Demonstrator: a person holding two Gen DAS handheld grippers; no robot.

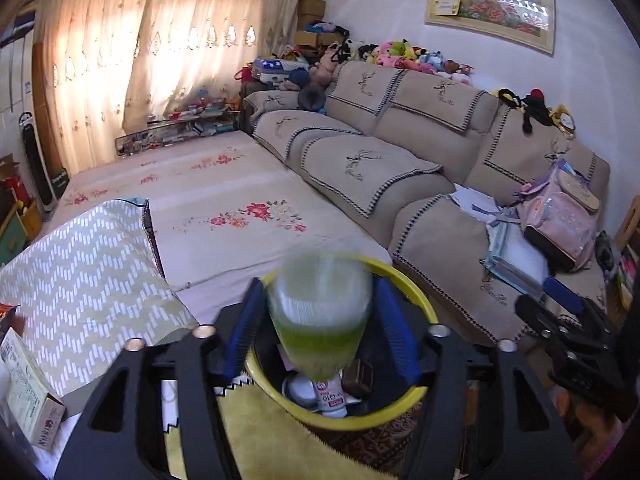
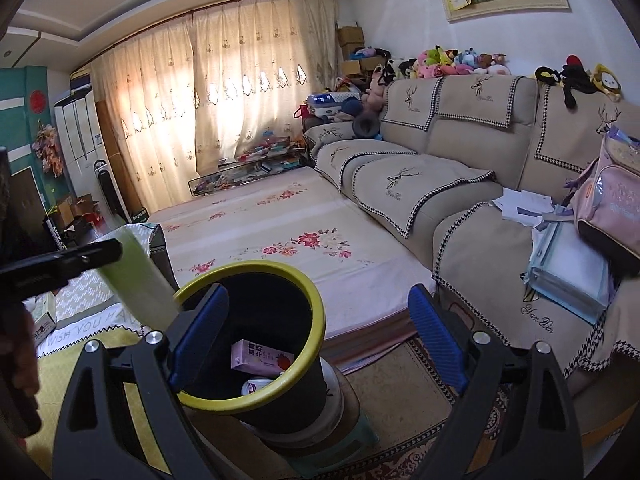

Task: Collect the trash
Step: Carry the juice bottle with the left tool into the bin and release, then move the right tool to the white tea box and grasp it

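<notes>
A green plastic bottle (image 1: 320,320), blurred by motion, sits between the blue fingers of my left gripper (image 1: 320,332), directly above the yellow-rimmed black trash bin (image 1: 404,276). The jaws stand a little wider than the bottle, so I cannot tell whether they grip it. The bin holds a white tube, a dark wrapper and other trash. In the right wrist view the same bottle (image 2: 138,280) hangs at the bin's left rim (image 2: 256,266), under the left gripper's tip (image 2: 86,256). My right gripper (image 2: 316,340) is open and empty, just above the bin's right side. A pink carton (image 2: 260,358) lies inside the bin.
The bin stands on a small stool over a patterned rug (image 2: 400,456). A low floral-covered bed (image 2: 280,220) lies behind it, and a beige sofa (image 2: 440,152) with a pink backpack (image 2: 612,200) and papers is at the right. A cardboard box (image 1: 28,396) rests at the left.
</notes>
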